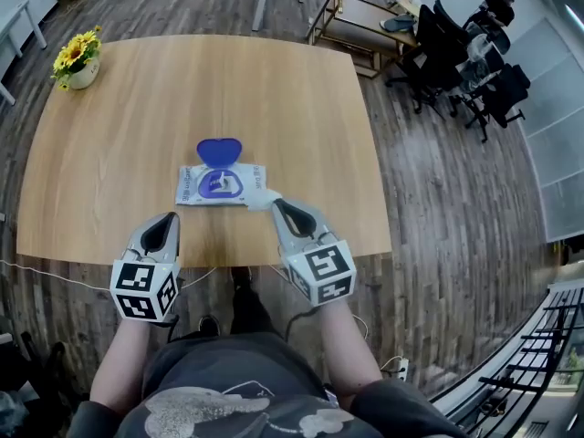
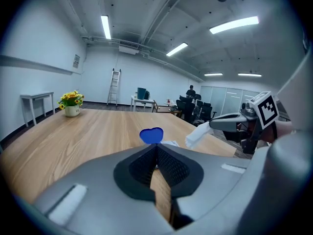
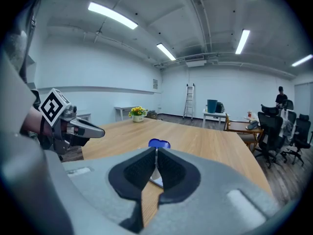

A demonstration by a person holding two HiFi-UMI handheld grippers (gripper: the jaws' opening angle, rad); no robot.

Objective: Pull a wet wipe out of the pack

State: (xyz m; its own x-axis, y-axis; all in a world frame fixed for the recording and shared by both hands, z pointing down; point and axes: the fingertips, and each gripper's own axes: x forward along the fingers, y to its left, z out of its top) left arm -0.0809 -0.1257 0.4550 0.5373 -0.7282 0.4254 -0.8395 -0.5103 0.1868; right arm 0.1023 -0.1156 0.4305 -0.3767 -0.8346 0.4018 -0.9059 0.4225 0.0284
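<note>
Grey right gripper (image 3: 156,152) is clamped on the white wipe (image 1: 264,199), a sliver of it pinched between the pads. The rest reaches back to the right edge of the pack (image 1: 205,188). Left gripper (image 2: 156,147) is closed too, nothing in it, hovering over the near side of the table (image 1: 274,89), left of the pack and apart from it. Pack lies flat near the table's middle, blue lid (image 1: 219,151) flipped open on its far side. Yellow flowers (image 1: 77,53) sit at the far left corner, and black chairs (image 1: 429,53) stand off to the right.
</note>
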